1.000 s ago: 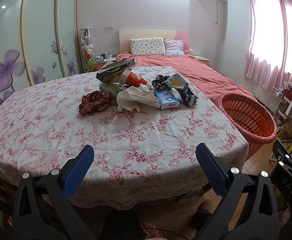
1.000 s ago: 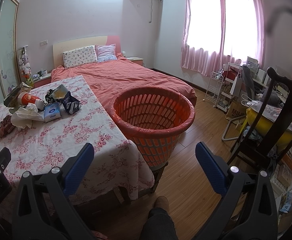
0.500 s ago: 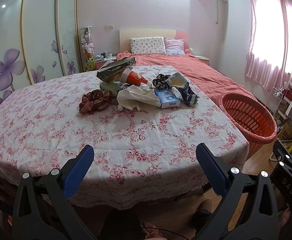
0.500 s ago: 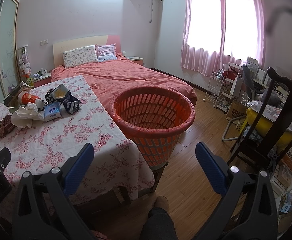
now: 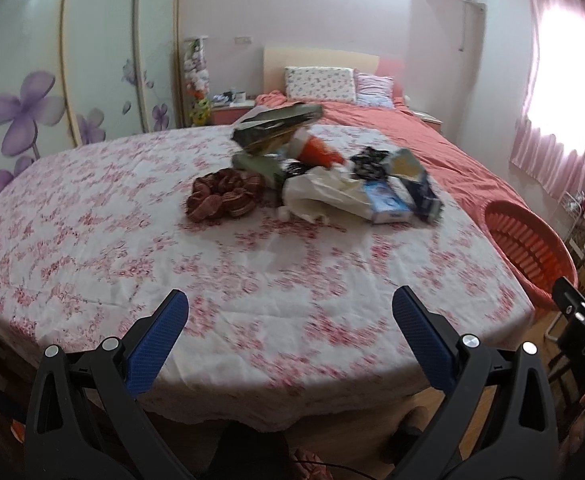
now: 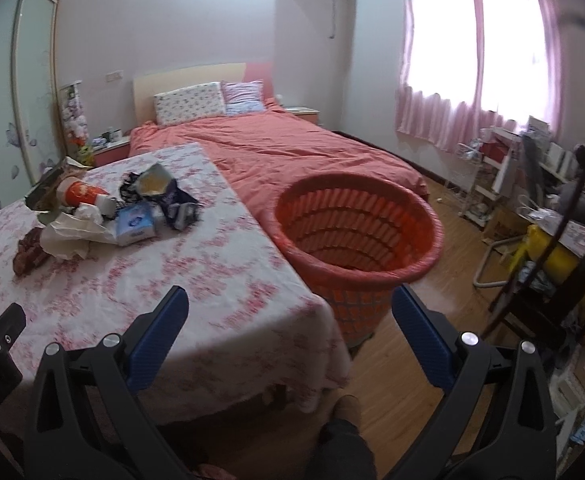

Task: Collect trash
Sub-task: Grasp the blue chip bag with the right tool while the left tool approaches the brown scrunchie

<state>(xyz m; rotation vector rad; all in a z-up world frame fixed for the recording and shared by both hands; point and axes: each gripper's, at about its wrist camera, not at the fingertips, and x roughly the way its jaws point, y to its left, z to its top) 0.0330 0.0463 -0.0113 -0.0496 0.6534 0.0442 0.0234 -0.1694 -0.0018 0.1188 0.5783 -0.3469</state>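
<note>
A heap of trash lies on the far middle of the floral-clothed table [image 5: 172, 264]: a crumpled white bag [image 5: 324, 196], a blue tissue pack [image 5: 388, 204], an orange paper cup [image 5: 318, 150], a dark foil snack bag [image 5: 276, 128], a dark blue wrapper [image 5: 424, 192] and a brown scrunchie [image 5: 222, 198]. An orange slatted basket [image 6: 356, 236] stands on the floor at the table's right. My left gripper [image 5: 290, 312] is open and empty above the near table edge. My right gripper [image 6: 290, 312] is open and empty, over the table corner next to the basket.
A bed with an orange cover [image 6: 292, 156] lies behind the table. A dark wooden chair [image 6: 572, 248] and cluttered shelves [image 6: 492, 168] stand at the right. A sliding wardrobe with purple flowers [image 5: 24, 112] is at the left. The floor is wood.
Both grippers have moved forward toward the table and basket, which look larger now. Both stay open and empty. The trash has not moved.
</note>
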